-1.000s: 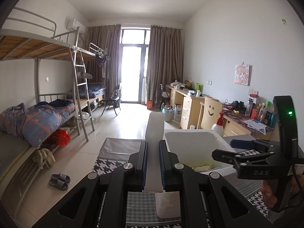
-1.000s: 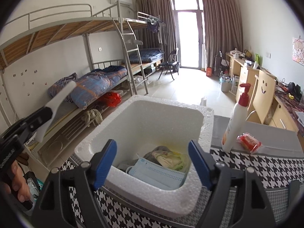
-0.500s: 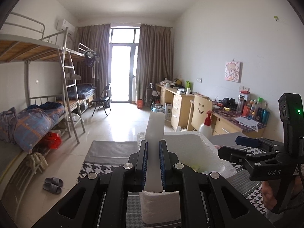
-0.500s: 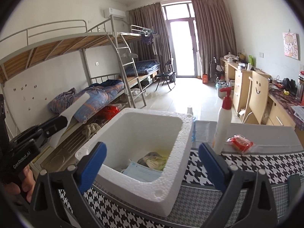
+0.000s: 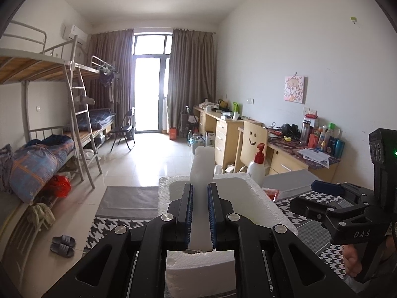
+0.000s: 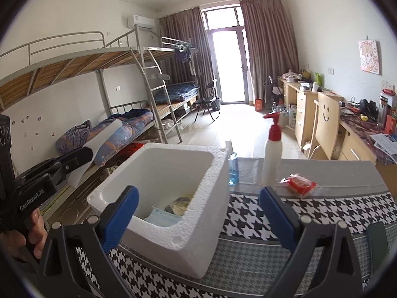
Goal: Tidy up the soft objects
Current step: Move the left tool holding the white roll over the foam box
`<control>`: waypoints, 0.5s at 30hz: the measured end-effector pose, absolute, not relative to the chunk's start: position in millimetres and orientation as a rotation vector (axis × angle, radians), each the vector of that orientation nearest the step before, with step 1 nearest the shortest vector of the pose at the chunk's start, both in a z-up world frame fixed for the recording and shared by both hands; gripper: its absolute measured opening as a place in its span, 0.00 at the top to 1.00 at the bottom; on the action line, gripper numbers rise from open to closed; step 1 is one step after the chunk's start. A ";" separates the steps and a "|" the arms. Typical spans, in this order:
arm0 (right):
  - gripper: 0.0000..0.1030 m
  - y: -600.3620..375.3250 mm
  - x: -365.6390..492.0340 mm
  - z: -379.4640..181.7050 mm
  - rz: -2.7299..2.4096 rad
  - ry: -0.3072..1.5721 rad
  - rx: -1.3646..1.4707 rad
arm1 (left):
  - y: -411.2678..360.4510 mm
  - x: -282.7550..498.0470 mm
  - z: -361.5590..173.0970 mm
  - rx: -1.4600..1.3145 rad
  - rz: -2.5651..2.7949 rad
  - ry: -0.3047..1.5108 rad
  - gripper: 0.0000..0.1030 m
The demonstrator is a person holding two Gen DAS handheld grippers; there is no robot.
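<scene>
Looking along the left gripper [image 5: 199, 213], I see its blue pads clamped tight on a white foam slab [image 5: 201, 173], which looks like the lid of the foam box [image 5: 270, 211]. The slab stands on edge, rising past the fingertips, with its broad lower part hanging beneath the jaws. My guess is it's being held clear so the box mouth stays free for filling. The box sits just beyond on the houndstooth tablecloth [image 5: 116, 223], and a red-capped pump bottle [image 5: 256, 164] stands behind its far corner. Off to the right hovers the right gripper [image 5: 322, 198], carried by a hand [image 5: 352, 260].

From the right gripper's own view, its blue fingers [image 6: 119, 213] stand wide apart with nothing between them; the near corner of the box [image 6: 173, 188] lies ahead of the left finger, not touched as far as I can tell. Inside the box, soft things are already gathered at the bottom: a pale blue face mask [image 6: 162, 217] and some crumpled cloth [image 6: 180, 204] behind it. A red packet [image 6: 299, 185] still lies out on the cloth beside the bottle, and I reckon that's why the jaws are spread, ready for it. At the left edge, the other gripper [image 6: 77, 160] holds the slab tilted up and away from the box
</scene>
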State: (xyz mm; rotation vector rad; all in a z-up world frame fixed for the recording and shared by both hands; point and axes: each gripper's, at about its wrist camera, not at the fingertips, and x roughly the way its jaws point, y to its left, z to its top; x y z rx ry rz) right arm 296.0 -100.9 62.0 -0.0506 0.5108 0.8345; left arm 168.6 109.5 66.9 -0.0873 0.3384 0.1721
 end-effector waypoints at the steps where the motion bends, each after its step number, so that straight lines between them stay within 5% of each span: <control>1: 0.04 -102.8 296.3 61.8 0.830 0.509 -0.050 | 108.8 170.4 67.1 -0.088 0.167 0.341 0.88; 15: 0.04 -126.8 301.0 56.3 0.783 0.499 -0.042 | 95.3 189.1 65.6 -0.073 0.115 0.375 0.88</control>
